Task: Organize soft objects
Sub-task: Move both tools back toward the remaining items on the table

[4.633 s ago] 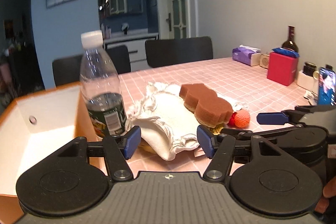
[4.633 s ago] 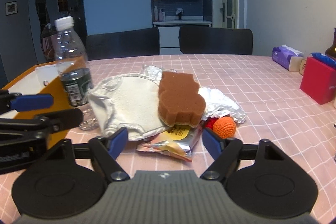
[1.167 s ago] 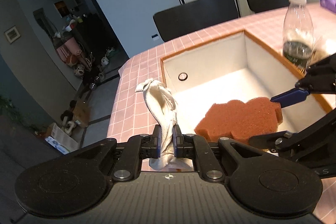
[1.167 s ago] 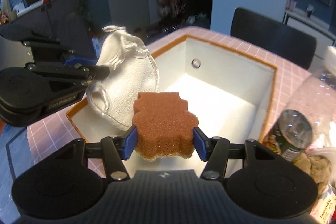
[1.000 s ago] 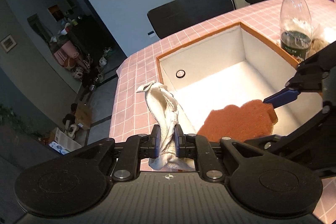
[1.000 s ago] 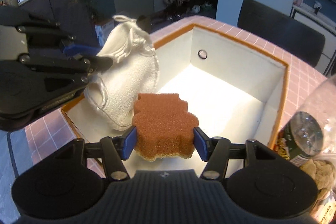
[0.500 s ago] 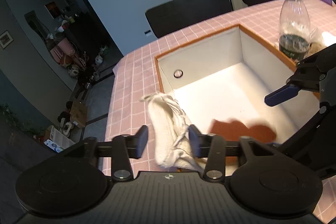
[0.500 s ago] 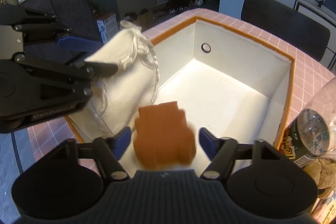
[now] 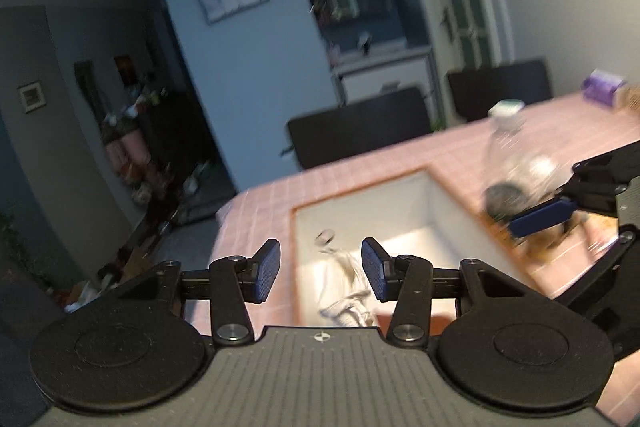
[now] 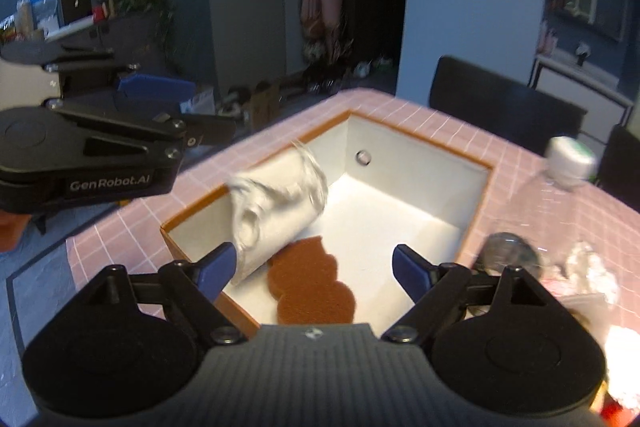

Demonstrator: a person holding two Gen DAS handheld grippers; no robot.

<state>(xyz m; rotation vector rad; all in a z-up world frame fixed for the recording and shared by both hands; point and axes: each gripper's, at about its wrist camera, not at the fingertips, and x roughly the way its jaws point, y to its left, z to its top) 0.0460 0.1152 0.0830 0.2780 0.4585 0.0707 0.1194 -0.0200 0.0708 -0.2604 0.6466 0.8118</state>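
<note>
Box point(image 10: 476, 195): holds sponge point(image 10: 312, 287) flat on floor, cloth point(image 10: 276, 211) against near wall, gathered as soft items. Left gripper point(image 9: 319, 269), right gripper point(image 10: 314, 269): both spread, empty, above box.

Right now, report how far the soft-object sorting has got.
Done: the brown sponge lies flat in the white box. In progress: the white cloth is inside too, blurred, against its near wall. Both the left gripper and right gripper are open, empty. Left: a blurred heap beside the bottle.
</note>
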